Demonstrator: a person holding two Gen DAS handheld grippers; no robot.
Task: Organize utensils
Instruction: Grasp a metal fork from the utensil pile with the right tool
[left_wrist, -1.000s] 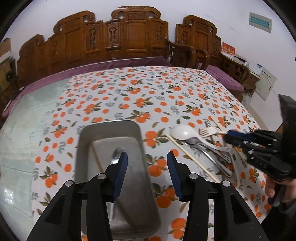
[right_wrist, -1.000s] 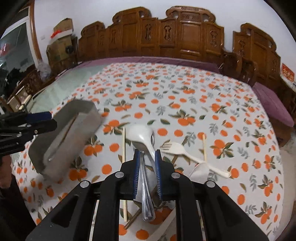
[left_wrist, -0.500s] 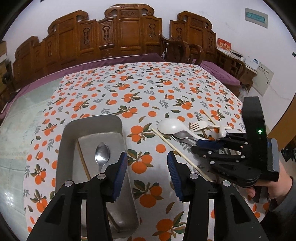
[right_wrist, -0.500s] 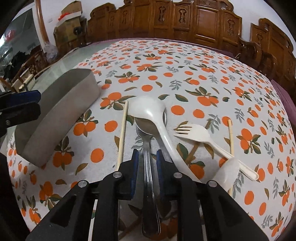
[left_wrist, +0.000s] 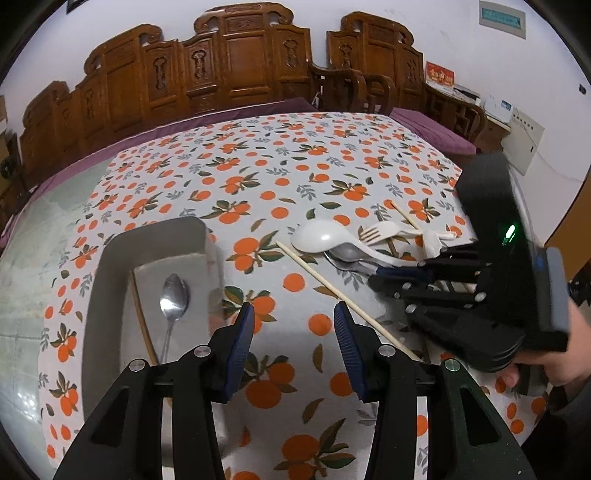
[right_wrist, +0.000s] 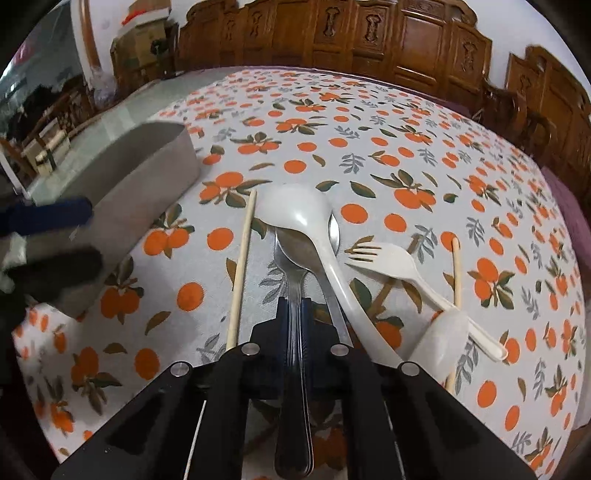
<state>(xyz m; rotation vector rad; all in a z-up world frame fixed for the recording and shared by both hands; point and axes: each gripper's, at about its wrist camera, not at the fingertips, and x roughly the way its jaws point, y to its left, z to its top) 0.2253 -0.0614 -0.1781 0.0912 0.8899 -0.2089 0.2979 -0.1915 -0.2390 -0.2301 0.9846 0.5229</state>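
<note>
**Metal spoon pinched over the orange-print cloth**

My right gripper (right_wrist: 295, 306) is clamped on the handle of a metal spoon (right_wrist: 295, 254), whose bowl lies ahead of the fingers under a white plastic spoon (right_wrist: 295, 210). Right of that lies a white fork (right_wrist: 384, 258); left of it, a chopstick (right_wrist: 242, 258). My left gripper (left_wrist: 293, 328) hangs spread apart above the tablecloth (left_wrist: 258, 177), the metal tray (left_wrist: 110, 295) to its left holding another spoon (left_wrist: 173, 295). Carved wooden chairs (left_wrist: 236, 66) line the white wall beyond the table.
</note>
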